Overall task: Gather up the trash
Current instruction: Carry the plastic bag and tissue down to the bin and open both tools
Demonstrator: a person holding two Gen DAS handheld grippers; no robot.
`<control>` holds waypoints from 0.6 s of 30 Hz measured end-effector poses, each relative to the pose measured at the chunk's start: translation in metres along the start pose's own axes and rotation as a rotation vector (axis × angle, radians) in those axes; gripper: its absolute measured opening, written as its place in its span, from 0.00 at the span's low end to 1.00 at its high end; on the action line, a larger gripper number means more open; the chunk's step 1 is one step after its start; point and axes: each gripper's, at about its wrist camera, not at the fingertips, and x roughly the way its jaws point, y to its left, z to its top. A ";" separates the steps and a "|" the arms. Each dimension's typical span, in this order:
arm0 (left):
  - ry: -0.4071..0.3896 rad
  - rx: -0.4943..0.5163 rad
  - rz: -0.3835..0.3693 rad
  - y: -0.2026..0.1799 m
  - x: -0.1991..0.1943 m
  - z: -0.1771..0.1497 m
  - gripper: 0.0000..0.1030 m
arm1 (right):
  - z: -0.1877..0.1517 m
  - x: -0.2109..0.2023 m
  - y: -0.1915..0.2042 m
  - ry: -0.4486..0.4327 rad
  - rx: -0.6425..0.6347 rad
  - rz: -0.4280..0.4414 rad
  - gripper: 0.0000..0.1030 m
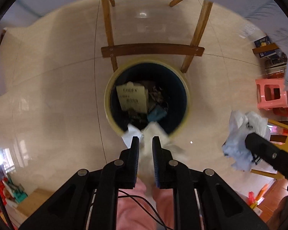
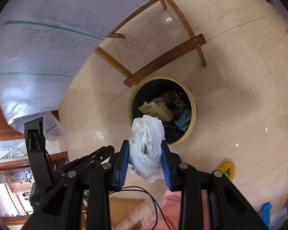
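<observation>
While the left gripper (image 1: 145,140) pinched crumpled white paper (image 1: 149,132) and the right gripper (image 2: 145,150) clamped a white plastic bag (image 2: 146,143), both hung above the round yellow-rimmed, part-filled bin (image 1: 184,82), neither load dropped.

Wooden chair (image 1: 151,49) on tiled floor (image 1: 57,88); pink stool (image 1: 272,95) beside

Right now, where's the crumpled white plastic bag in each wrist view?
Left wrist view: the white plastic bag is at the right edge, bunched on the tip of the right gripper, beside the pink stool.
Right wrist view: low centre, pinched between the blue-padded fingers, overlapping the near rim of the bin.
Shared landmark: the yellow-rimmed trash bin under the wooden chair frame.
</observation>
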 end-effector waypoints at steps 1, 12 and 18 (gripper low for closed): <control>-0.003 0.005 0.004 0.002 0.006 0.006 0.11 | 0.004 0.013 -0.003 0.001 0.007 0.001 0.31; -0.071 0.041 0.032 0.020 0.056 0.024 0.25 | 0.036 0.111 -0.022 0.036 0.013 -0.071 0.38; -0.122 0.038 0.024 0.033 0.052 0.017 0.54 | 0.035 0.122 -0.019 0.004 0.010 -0.060 0.67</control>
